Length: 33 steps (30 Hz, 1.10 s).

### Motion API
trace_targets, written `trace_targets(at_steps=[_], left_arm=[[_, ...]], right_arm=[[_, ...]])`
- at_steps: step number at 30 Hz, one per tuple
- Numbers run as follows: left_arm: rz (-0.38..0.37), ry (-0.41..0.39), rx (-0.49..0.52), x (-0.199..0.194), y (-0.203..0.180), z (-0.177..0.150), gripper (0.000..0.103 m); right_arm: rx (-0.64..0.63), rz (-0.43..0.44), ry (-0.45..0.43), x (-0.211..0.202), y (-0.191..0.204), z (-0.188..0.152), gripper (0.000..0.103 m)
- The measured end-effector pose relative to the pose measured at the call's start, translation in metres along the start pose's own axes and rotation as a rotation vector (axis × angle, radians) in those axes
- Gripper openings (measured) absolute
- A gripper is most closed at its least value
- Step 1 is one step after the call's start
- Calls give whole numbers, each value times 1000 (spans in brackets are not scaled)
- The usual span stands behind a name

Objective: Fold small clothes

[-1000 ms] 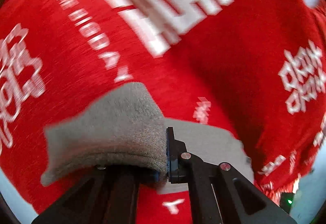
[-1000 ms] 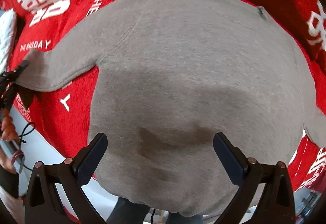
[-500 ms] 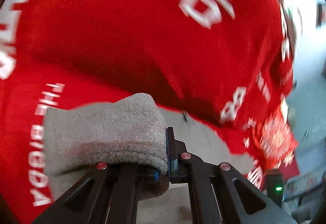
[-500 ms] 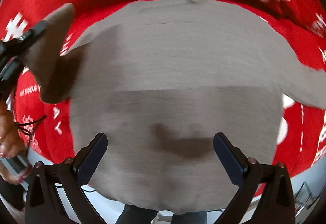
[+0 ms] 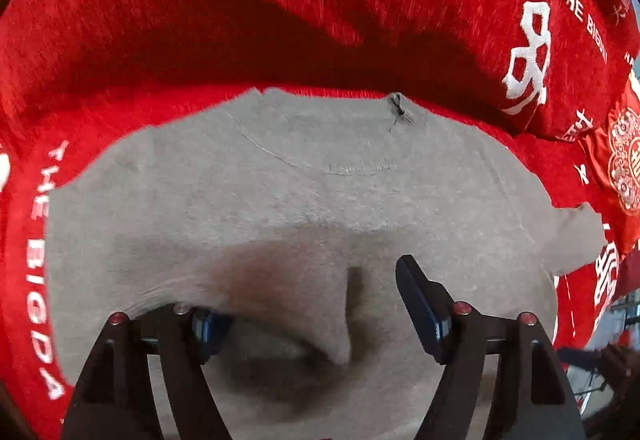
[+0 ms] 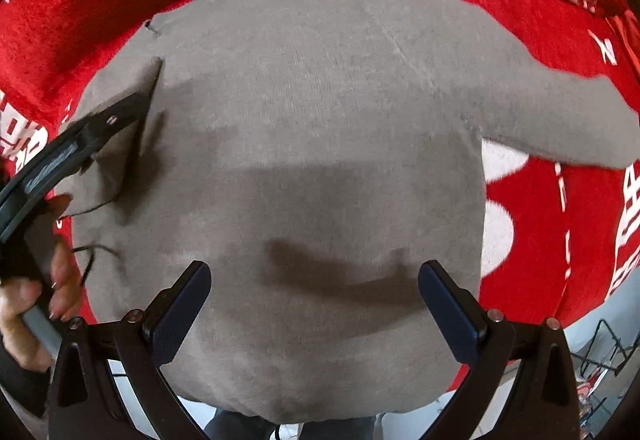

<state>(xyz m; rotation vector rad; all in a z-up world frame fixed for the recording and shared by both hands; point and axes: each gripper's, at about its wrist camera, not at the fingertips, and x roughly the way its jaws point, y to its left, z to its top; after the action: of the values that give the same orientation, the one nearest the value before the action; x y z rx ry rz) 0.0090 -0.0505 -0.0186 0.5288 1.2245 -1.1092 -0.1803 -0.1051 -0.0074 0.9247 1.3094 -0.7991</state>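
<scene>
left wrist view: the left gripper point(image 5: 308, 320) has its fingers apart, with a loose flap of the grey sweater point(image 5: 304, 200) lying between them and draped partly over the left finger; nothing looks pinched. the sweater lies spread on a red blanket point(image 5: 280, 0) printed with white lettering, its neckline toward the far side and one sleeve point(image 5: 576, 236) reaching out to the right.

right wrist view: the right gripper point(image 6: 316, 300) hovers over the sweater's near hem with its fingers wide apart and nothing between them. the other gripper comes in from the left edge, resting where the left sleeve has been folded onto the body. the right sleeve point(image 6: 560, 120) lies stretched out over the blanket.

the knit looks soft, light and limp, so it will likely sag and crease wherever it is lifted; a hold on the cuff or a hem corner seems best for a clean fold. no boxes, baskets or other containers are in sight.
</scene>
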Motion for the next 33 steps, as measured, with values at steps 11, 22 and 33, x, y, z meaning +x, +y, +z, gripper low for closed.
trace_targets(at_steps=[11,22,33], left_arm=[[258,-99,-228,-83,126,-21,98],[357,14,-317,-38,156,-45,98],[342,40,-289,-36,150,-42,98]], right_arm=[[-551,-174,-233,2,148,40,103],[-570,-167,-306,27,184,65,5],[353,472,-127,46,-16,63,31]])
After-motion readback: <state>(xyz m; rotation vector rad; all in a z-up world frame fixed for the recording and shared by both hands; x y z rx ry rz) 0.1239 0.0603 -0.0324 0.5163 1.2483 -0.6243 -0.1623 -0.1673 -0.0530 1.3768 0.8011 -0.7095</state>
